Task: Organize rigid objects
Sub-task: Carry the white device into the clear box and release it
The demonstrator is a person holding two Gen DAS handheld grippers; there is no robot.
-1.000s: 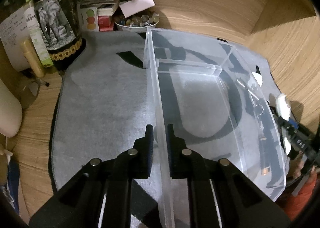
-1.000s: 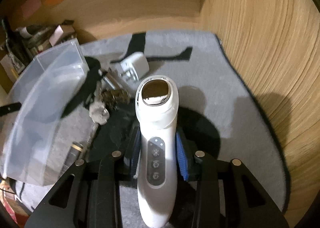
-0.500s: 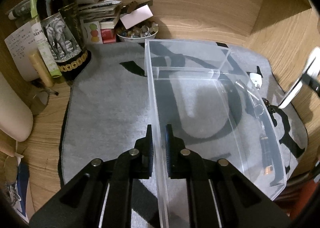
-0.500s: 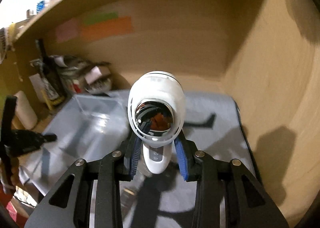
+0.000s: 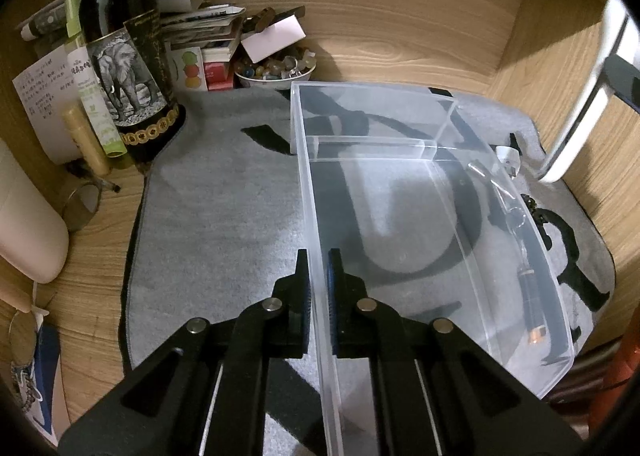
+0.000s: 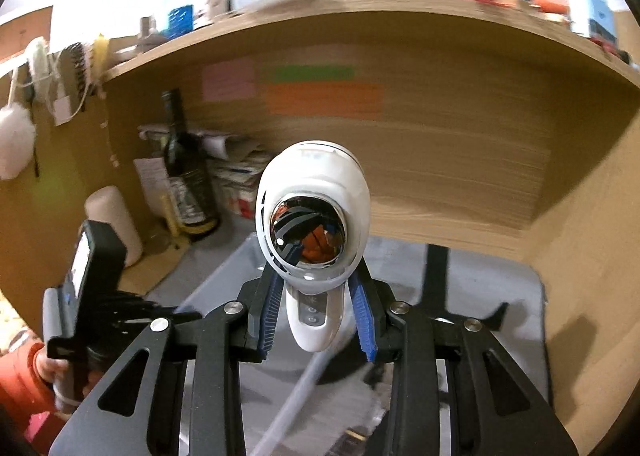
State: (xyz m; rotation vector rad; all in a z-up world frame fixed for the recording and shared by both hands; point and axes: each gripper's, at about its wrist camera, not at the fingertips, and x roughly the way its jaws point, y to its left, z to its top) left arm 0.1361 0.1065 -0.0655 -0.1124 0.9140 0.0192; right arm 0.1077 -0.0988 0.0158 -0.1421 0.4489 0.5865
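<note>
**White device lifted clear of the mat, bin wall pinched tight**

Up it comes! A second ago the white handheld device (image 6: 316,224) lay on the grey mat (image 5: 224,192) beside the clear plastic bin (image 5: 400,184); now the right gripper (image 6: 318,320) carries it in the air, well above the bin, its mirrored round face turned back toward the camera. The blue pads (image 6: 270,308) clamp the device's slim handle from both sides, jaws narrow around it. In the left wrist view the same device shows as a white blur at the far right, above the bin's right side.

Over on the bin's left wall, the left gripper (image 5: 318,276) has closed the last little gap since the earlier frame, and its black fingers (image 5: 300,288) now pinch that clear wall, one inside, one outside. The bin itself sits on the mat, with nothing in it. Just beyond the bin's right wall lie a small flashlight (image 5: 528,296) and a white charger plug (image 5: 508,156). Left of the bin, a dark bottle with an elephant label (image 5: 124,68) stands at the mat's edge.
</note>
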